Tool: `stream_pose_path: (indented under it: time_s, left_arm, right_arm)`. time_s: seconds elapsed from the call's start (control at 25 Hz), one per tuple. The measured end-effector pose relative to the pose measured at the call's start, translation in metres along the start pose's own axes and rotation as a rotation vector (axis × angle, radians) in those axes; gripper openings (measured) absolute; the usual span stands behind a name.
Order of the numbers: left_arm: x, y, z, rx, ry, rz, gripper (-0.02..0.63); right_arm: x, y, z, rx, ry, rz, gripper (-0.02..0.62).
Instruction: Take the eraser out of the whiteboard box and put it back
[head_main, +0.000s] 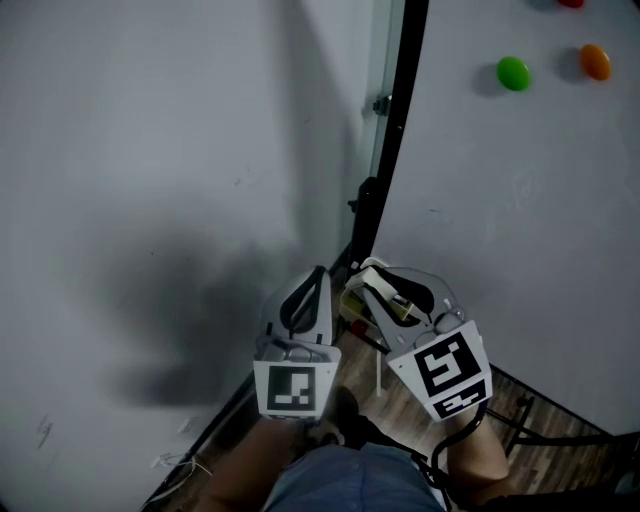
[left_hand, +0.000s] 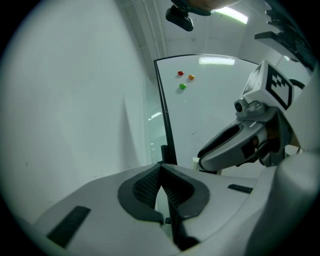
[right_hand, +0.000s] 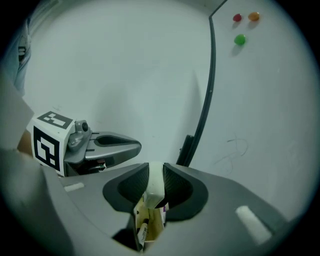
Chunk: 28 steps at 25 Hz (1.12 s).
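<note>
My right gripper (right_hand: 154, 175) is shut on the white eraser (right_hand: 154, 189), which stands upright between the black pads. Directly below the eraser is the open whiteboard box (right_hand: 156, 222), with a marker pen (right_hand: 142, 231) lying inside. In the head view the right gripper (head_main: 372, 280) hovers beside the whiteboard's black frame, over the yellowish box (head_main: 353, 306). My left gripper (left_hand: 161, 169) is shut with nothing between its pads. It hangs just left of the right one, near the wall (head_main: 318, 275).
The whiteboard (head_main: 500, 200) fills the right side, with a green magnet (head_main: 513, 73) and an orange magnet (head_main: 595, 61) high up. Its black frame edge (head_main: 392, 130) runs down to the box. A grey wall (head_main: 150, 200) is on the left, wooden floor (head_main: 520, 440) below.
</note>
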<state>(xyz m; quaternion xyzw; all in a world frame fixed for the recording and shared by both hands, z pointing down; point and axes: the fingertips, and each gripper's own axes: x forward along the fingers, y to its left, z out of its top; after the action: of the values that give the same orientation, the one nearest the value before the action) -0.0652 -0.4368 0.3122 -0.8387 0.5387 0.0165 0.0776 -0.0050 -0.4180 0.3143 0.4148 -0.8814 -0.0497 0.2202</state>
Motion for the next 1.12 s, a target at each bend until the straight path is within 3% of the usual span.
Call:
stream_pose_path:
  time_s: [0.6,0.88,1.12]
  left_arm:
    - [-0.042,-0.018,0.032,0.008,-0.070,-0.042,0.006]
    - [-0.077,-0.038,0.044,0.030,-0.083,-0.069,0.006]
    - [-0.096,-0.049,0.045,-0.002,-0.080,-0.072,0.006]
  right_arm:
    - [-0.067,0.018,0.043,-0.030,-0.106,-0.104,0.094]
    - [-0.109,0.035,0.044,-0.005,-0.132,-0.150,0.094]
    - [-0.129,0.046,0.040,-0.002,-0.132,-0.159,0.094]
